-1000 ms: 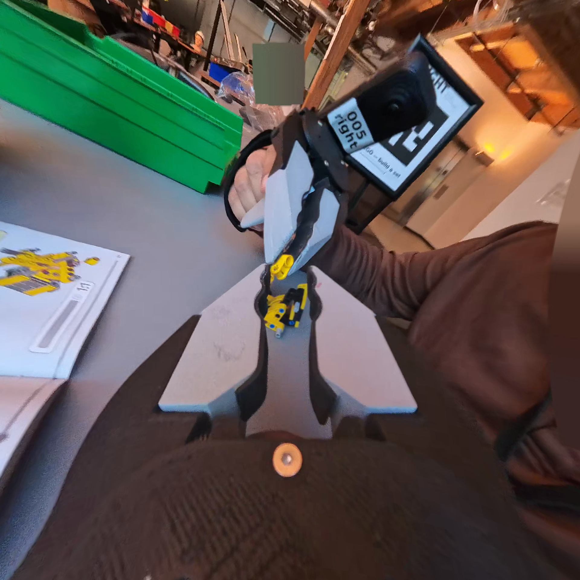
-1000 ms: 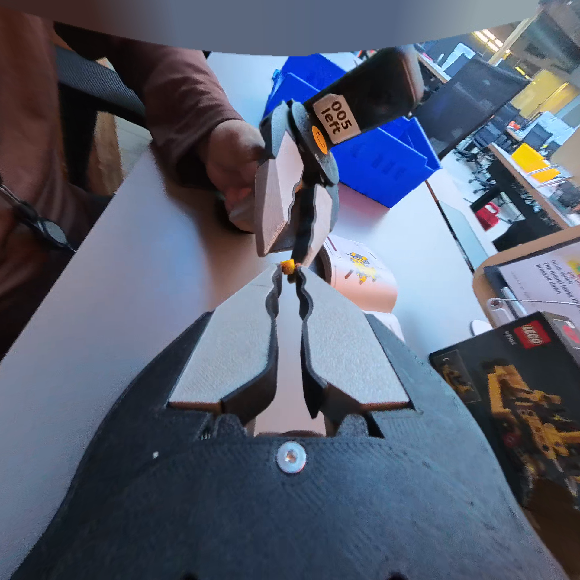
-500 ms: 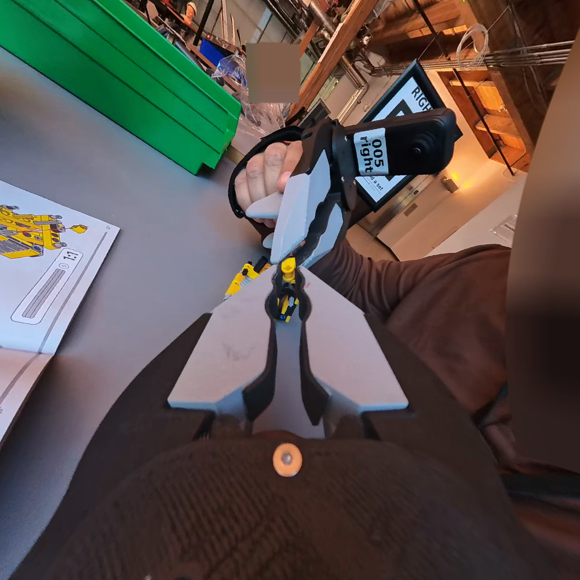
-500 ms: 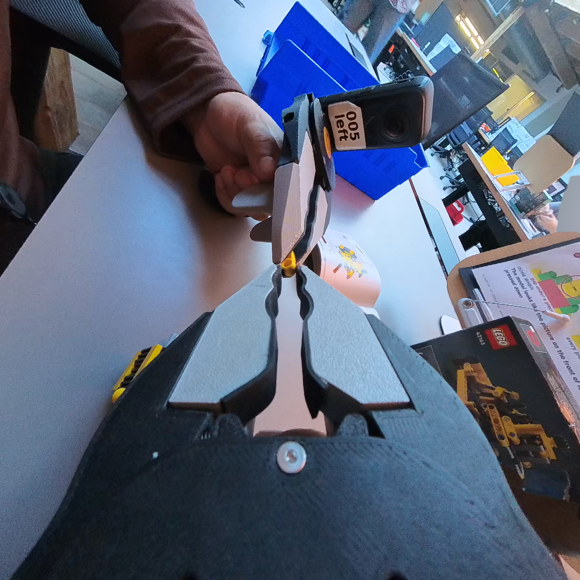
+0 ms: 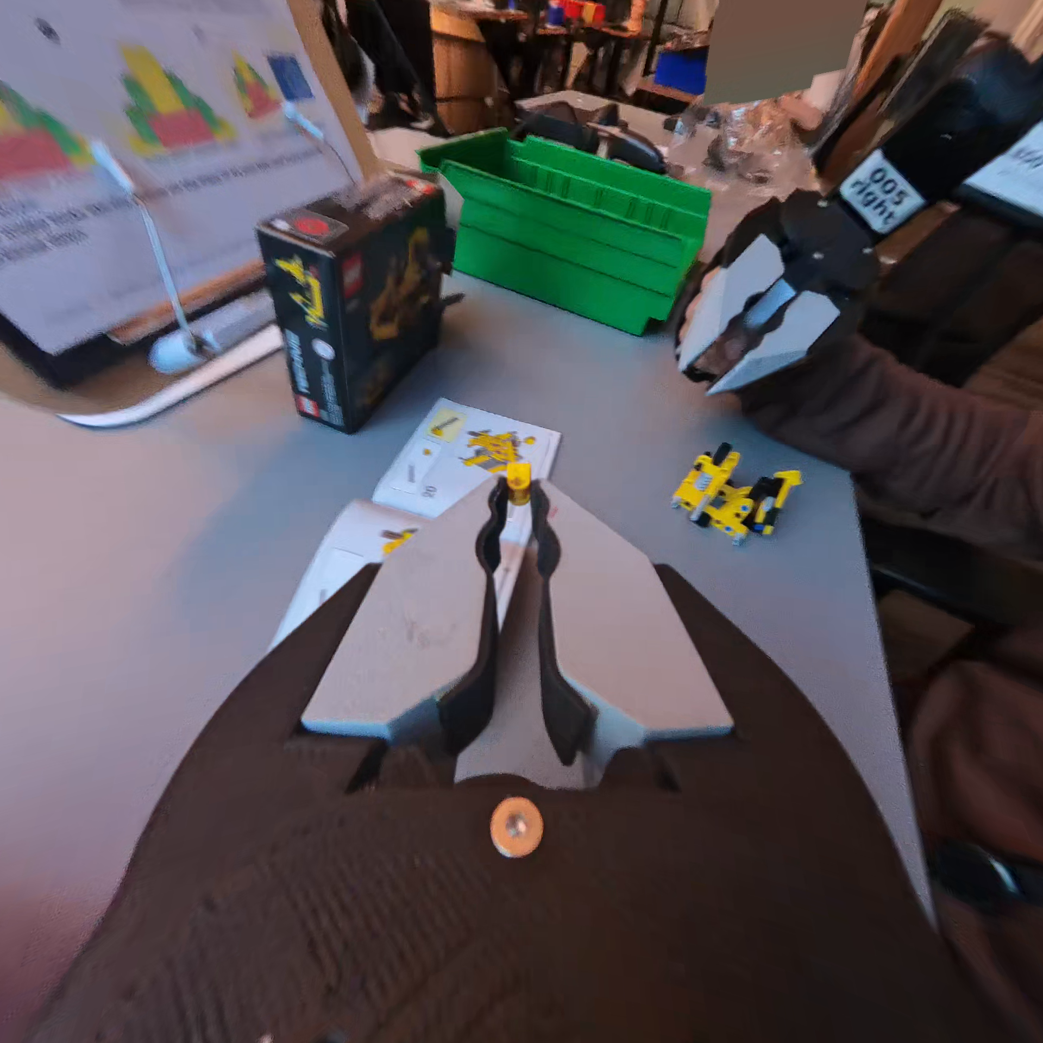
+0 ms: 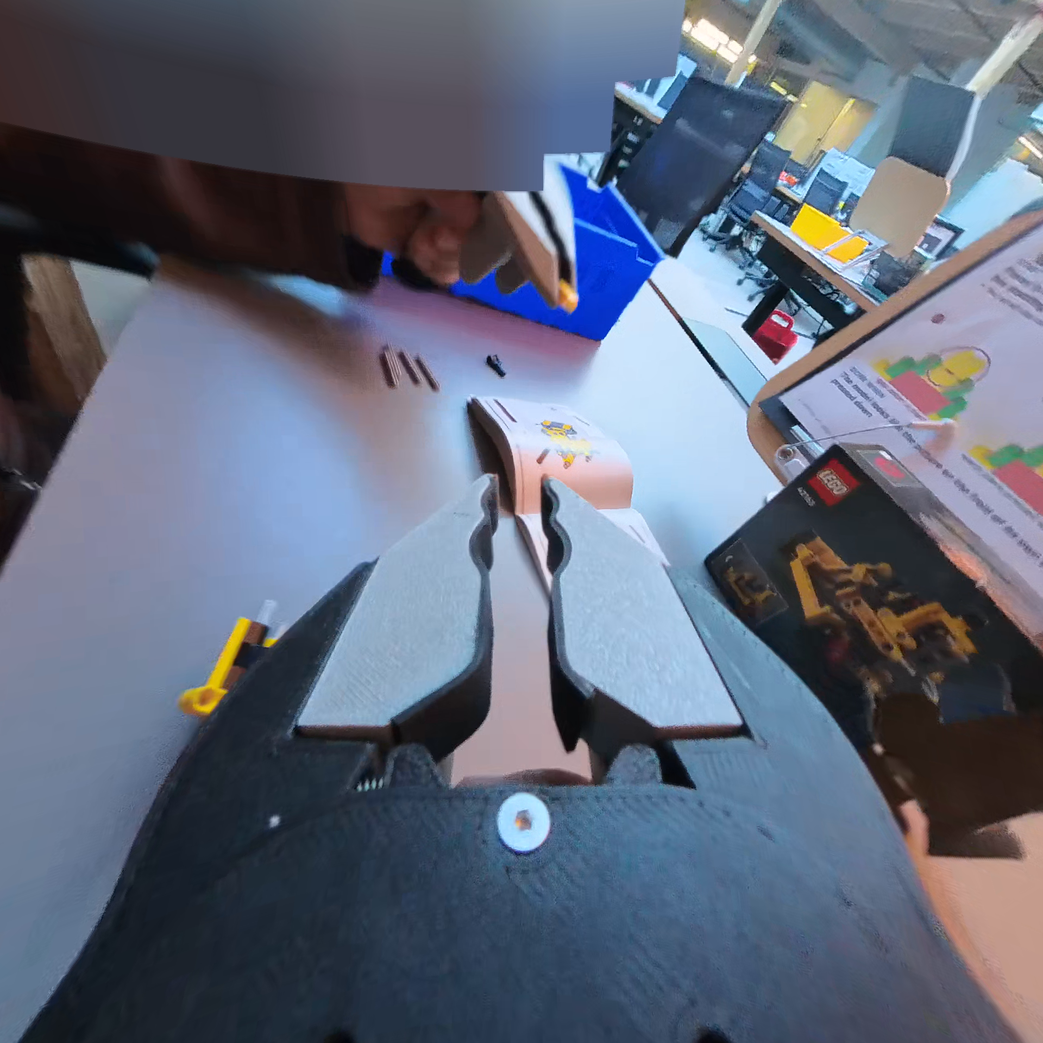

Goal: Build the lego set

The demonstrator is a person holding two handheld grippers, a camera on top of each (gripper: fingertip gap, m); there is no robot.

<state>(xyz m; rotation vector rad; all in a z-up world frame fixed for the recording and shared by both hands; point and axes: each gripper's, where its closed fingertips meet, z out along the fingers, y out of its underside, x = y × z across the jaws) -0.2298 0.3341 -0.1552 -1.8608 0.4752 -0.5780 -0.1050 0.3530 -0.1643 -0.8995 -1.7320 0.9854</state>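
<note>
My left gripper point(image 5: 516, 492) is shut on a small yellow Lego piece point(image 5: 518, 478) and holds it above the open instruction booklet point(image 5: 485, 446). The yellow and black Lego assembly point(image 5: 733, 499) lies on the grey table, to the right of my left gripper. My right gripper point(image 6: 519, 496) is open and empty above the booklet point(image 6: 559, 446). It also shows in the left wrist view point(image 5: 750, 344), raised at the right. In the right wrist view the left gripper point(image 6: 556, 271) is raised at the far side with the yellow piece point(image 6: 567, 299). The assembly point(image 6: 226, 666) is partly hidden at the left.
A black Lego box point(image 5: 361, 305) stands behind the booklet, with a green bin point(image 5: 570, 237) beside it and a picture board point(image 5: 141, 158) at the left. Three dark axles point(image 6: 409, 367) and a black pin point(image 6: 495, 364) lie before a blue bin point(image 6: 598, 265). Some 15 cm of space lies between my two pairs of fingers.
The two grippers were tip to tip on the small yellow piece. They have moved apart: the left one keeps the piece, and the right one has opened and is empty.
</note>
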